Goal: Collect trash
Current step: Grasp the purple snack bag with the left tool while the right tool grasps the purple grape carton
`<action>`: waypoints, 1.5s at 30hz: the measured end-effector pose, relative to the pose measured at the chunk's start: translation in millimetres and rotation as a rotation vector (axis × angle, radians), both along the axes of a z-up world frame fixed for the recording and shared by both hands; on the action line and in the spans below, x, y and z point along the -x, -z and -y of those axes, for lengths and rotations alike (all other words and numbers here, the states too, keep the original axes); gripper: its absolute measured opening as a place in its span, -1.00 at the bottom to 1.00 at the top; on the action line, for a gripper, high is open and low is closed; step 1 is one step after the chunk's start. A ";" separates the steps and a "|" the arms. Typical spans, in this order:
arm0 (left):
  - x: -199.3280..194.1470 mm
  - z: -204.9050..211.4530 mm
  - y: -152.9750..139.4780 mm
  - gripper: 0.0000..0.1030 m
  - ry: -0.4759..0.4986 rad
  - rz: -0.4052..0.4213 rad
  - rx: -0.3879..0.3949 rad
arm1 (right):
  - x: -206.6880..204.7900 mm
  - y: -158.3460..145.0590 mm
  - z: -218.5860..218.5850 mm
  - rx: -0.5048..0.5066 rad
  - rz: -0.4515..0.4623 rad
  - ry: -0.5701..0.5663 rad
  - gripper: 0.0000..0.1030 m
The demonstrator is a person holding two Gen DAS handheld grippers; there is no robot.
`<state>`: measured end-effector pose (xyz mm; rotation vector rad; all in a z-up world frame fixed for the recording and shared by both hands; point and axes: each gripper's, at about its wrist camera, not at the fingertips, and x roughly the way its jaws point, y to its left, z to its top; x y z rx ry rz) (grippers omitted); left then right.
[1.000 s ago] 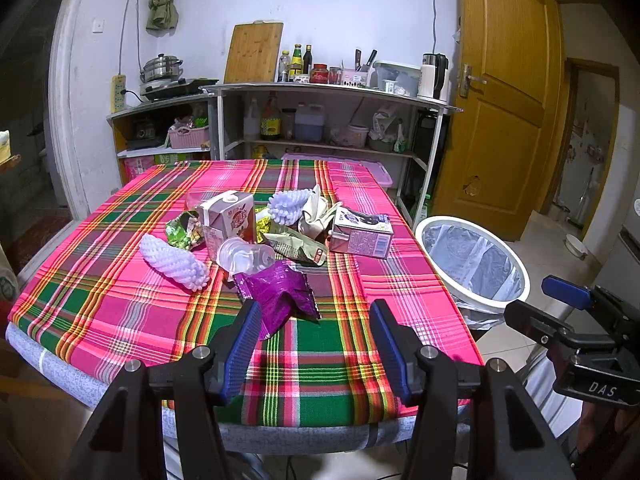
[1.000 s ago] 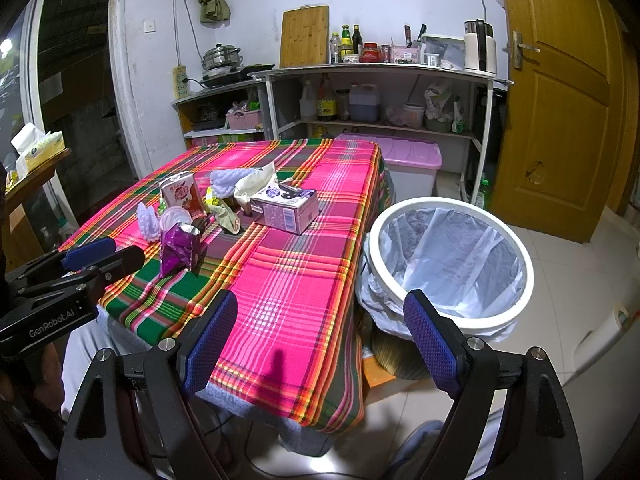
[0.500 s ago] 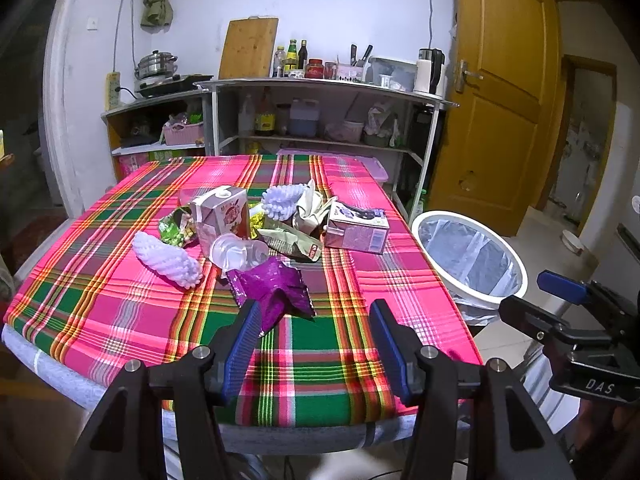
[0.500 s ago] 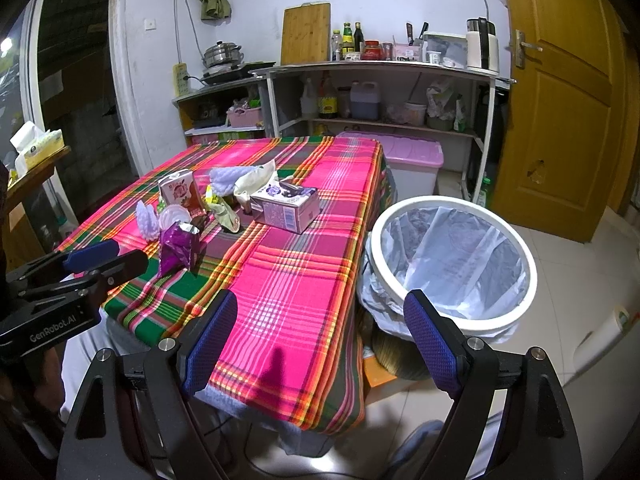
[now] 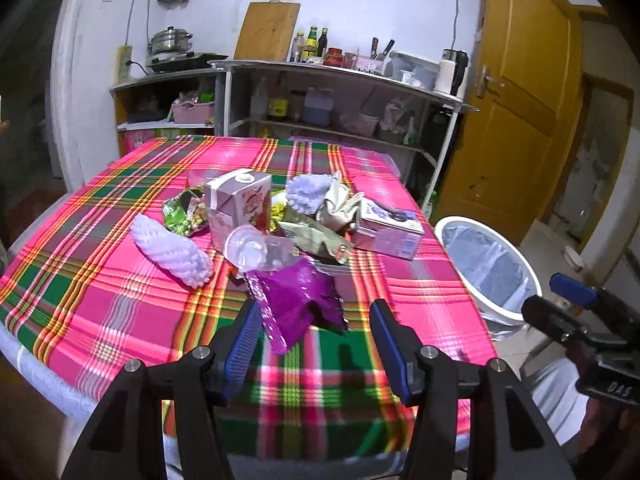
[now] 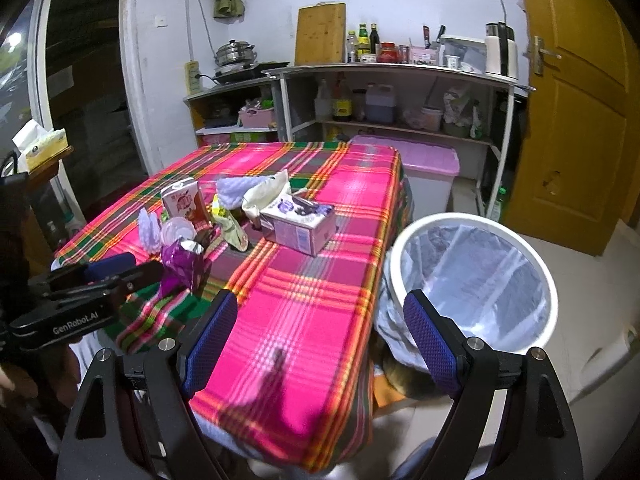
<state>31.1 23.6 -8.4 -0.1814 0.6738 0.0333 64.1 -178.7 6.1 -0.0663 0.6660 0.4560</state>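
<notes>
A pile of trash lies on the plaid tablecloth (image 5: 100, 292): a purple foil wrapper (image 5: 300, 304), a clear plastic cup (image 5: 252, 248), a white foam net (image 5: 172, 250), a pink drink carton (image 5: 240, 204), a green snack bag (image 5: 182, 212), a purple tissue box (image 5: 388, 234) and crumpled wrappers (image 5: 320, 236). My left gripper (image 5: 314, 342) is open, just short of the purple wrapper, which shows between its fingers. My right gripper (image 6: 320, 340) is open and empty over the table's right corner, beside the white-rimmed trash bin (image 6: 472, 280). The purple wrapper (image 6: 182, 262) and tissue box (image 6: 300, 226) also show there.
The trash bin (image 5: 490, 270) stands on the floor off the table's right edge. Shelves with bottles and pots (image 5: 320, 92) line the back wall. A pink-lidded box (image 6: 428, 168) sits under them. A yellow door (image 5: 520, 112) is at right.
My left gripper has moved forward and nearer the table; the purple wrapper now lies closer between its fingers. My right gripper has barely moved. Both stay open.
</notes>
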 end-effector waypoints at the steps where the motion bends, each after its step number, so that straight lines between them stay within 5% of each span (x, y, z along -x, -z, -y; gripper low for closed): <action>1: -3.5 -2.6 2.0 0.09 -0.001 -0.005 0.008 | -4.0 0.3 -2.6 -0.001 -0.002 -0.004 0.66; 13: -41.2 -15.6 23.4 0.34 -0.013 -0.073 0.113 | -78.1 16.6 -32.1 -0.027 -0.095 -0.060 0.66; 23: -55.8 -19.1 43.1 0.39 -0.026 -0.127 0.132 | -133.6 31.5 -59.8 0.067 -0.133 -0.190 0.66; 42: -59.0 -21.4 44.7 0.36 -0.016 -0.115 0.138 | -167.0 40.5 -81.4 0.157 -0.179 -0.461 0.65; 45: -58.4 -23.5 44.5 0.27 -0.020 -0.117 0.138 | -165.3 37.5 -80.4 0.133 -0.187 -0.471 0.34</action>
